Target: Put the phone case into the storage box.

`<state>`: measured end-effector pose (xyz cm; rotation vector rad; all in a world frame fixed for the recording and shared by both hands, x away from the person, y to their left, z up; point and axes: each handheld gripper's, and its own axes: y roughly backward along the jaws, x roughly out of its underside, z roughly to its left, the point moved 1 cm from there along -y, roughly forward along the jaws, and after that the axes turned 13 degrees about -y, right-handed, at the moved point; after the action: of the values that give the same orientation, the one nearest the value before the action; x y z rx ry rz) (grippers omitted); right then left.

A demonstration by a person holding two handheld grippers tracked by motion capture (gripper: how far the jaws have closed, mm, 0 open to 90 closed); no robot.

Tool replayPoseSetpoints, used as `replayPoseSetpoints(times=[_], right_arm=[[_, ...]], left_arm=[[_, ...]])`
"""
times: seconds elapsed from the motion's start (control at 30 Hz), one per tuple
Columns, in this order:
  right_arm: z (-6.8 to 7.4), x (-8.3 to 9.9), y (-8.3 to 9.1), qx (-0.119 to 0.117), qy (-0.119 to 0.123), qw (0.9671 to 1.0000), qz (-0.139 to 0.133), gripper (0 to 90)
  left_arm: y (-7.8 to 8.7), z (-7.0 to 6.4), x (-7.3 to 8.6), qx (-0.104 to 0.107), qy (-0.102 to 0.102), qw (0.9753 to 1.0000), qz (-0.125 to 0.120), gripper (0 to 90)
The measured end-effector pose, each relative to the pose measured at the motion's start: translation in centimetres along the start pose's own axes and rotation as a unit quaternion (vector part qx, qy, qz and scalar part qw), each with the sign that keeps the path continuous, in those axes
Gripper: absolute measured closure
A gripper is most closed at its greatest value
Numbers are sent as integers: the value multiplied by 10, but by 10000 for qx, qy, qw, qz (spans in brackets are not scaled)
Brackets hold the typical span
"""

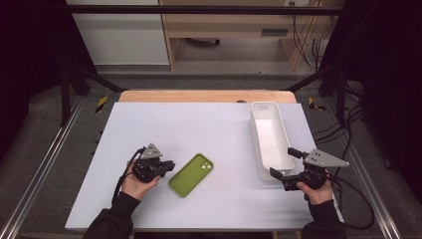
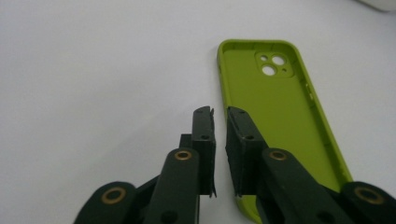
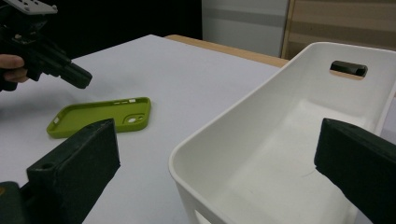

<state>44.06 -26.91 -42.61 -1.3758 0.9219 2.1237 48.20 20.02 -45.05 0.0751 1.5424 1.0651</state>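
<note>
High view: a green phone case [image 1: 191,175] lies flat on the white table [image 1: 149,124], hollow side up, a little nearer the person than the table's middle. Its long axis runs diagonally, the camera-cutout end pointing away and to the right, the other end toward the person and left. Bare table lies open all round it, widest toward the far edge and the left side.

Just beside the case's left long edge sits the left tool [image 1: 168,167], its jaws drawn nearly together with only a slim gap; in the left gripper view the left tool [image 2: 219,114] has its tips right at that edge, and whether they touch it cannot be told.

Well to the right stands a long white bin [image 1: 271,139], lengthwise front to back, near the table's right edge. The right tool [image 1: 284,162] has its jaws spread wide at the bin's near end; in the right gripper view the right tool [image 3: 215,154] brackets the near rim of the bin [image 3: 261,126].
</note>
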Motion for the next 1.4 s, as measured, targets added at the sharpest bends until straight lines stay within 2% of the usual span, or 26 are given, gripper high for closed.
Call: replayPoseSetpoints(times=[0.07,0.13,0.2,0.33,0.5,0.53,0.73,0.83,0.97,1.13,1.4], right_arm=[[0,0,0,0,-1,10000,-2,5],[0,0,0,-2,2,10000,-2,5],[0,0,0,1,5,10000,1,5],[0,0,0,0,7,10000,-1,5],[0,0,0,-13,-5,10000,-2,5],[0,0,0,-13,-5,10000,-2,5],[0,0,0,-6,9,10000,-3,5],[0,0,0,1,1,10000,15,5],[0,0,-1,-9,-2,10000,13,5],[0,0,0,1,7,10000,7,5],[0,0,0,9,14,10000,-1,5]], left_arm=[[4,1,-2,-63,4,9999,-106,753],[6,3,-3,-118,63,9998,-129,676],[8,5,-4,-141,100,9997,-155,658],[12,8,-6,-233,155,9992,-282,547],[18,9,-11,-399,17,9980,-485,384],[19,9,-12,-371,24,9980,-504,384],[23,10,-17,-311,-22,9981,-523,215],[24,8,-22,-283,-118,9983,-503,185],[26,7,-31,-125,-90,9986,-502,108],[25,5,-39,-148,-116,9987,-473,54],[13,4,-47,25,-176,9995,-253,36]])
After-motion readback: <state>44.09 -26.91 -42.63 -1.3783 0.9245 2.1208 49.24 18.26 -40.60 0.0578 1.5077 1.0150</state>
